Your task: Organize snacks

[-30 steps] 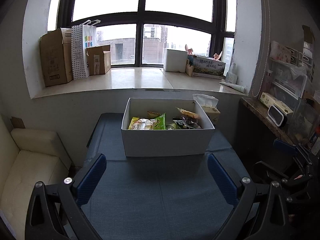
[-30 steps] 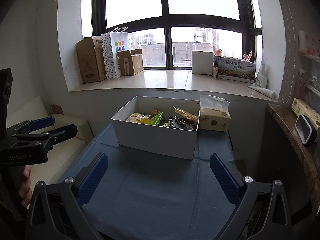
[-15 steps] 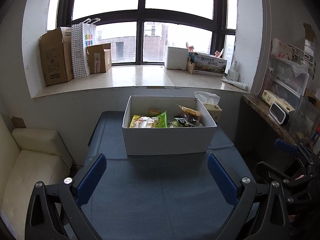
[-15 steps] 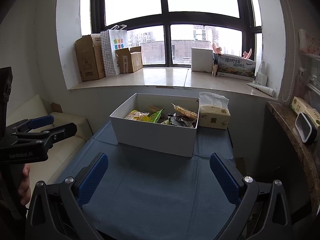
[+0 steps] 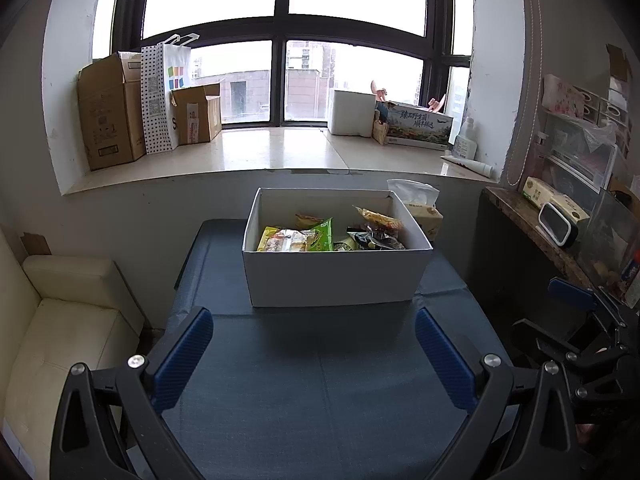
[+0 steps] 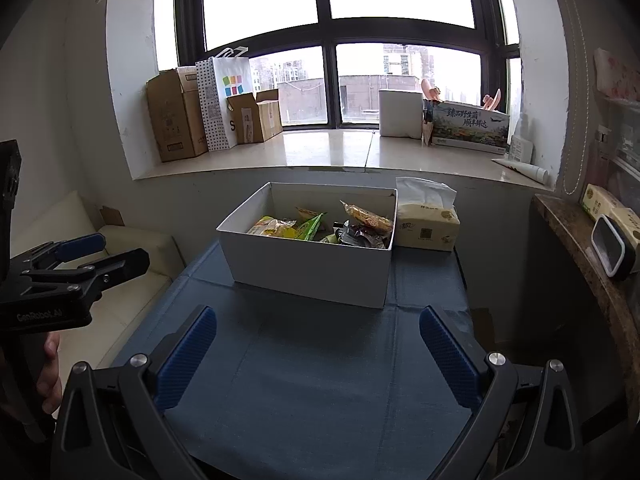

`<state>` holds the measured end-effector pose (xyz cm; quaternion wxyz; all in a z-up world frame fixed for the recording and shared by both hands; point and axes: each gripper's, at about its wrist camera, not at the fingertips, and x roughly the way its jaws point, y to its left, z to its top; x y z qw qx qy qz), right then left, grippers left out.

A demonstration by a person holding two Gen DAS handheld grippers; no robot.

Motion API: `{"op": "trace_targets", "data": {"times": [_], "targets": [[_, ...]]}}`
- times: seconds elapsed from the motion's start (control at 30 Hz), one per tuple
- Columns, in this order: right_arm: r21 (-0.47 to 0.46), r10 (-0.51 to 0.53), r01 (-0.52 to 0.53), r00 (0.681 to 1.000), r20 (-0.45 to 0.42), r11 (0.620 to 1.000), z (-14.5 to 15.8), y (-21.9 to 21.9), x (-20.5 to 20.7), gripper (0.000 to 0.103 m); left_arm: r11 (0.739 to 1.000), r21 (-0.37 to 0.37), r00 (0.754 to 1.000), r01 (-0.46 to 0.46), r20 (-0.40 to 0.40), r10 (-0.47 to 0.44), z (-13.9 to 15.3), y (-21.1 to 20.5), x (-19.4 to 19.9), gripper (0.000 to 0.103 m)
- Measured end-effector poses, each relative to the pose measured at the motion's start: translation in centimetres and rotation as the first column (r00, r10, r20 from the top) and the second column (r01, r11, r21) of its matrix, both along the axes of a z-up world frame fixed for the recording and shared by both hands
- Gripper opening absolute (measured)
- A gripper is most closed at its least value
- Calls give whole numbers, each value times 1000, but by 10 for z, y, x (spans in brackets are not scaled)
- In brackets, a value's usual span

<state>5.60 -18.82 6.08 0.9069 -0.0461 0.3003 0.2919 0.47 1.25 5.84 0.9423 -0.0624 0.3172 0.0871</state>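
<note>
Both the left tongs (image 5: pixel 314 354) and the right tongs (image 6: pixel 318 350) hang released and empty over the blue surface (image 5: pixel 320 392), while the white box (image 5: pixel 334 280) of snack packets (image 5: pixel 296 239) sits at twelve o'clock, a tissue pack (image 6: pixel 428 226) touching its right side.

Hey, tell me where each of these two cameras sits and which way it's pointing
Left wrist view: on the left gripper, facing along its open fingers across the blue table to the white snack box and window; the right gripper shows at the right edge.
Right wrist view: on the right gripper, facing the same box from further right; the left gripper and a hand show at the left.
Both views share the box, tissue box, table and windowsill.
</note>
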Motion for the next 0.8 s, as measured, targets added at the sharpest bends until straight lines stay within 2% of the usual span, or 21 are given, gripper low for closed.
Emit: {"op": "trace_targets", "data": {"times": [0.8], "targets": [[-7, 0, 0, 1000, 2, 1000, 0, 3, -3, 103, 1000, -9, 1000, -6, -10, 6, -2, 1, -1, 103]]}}
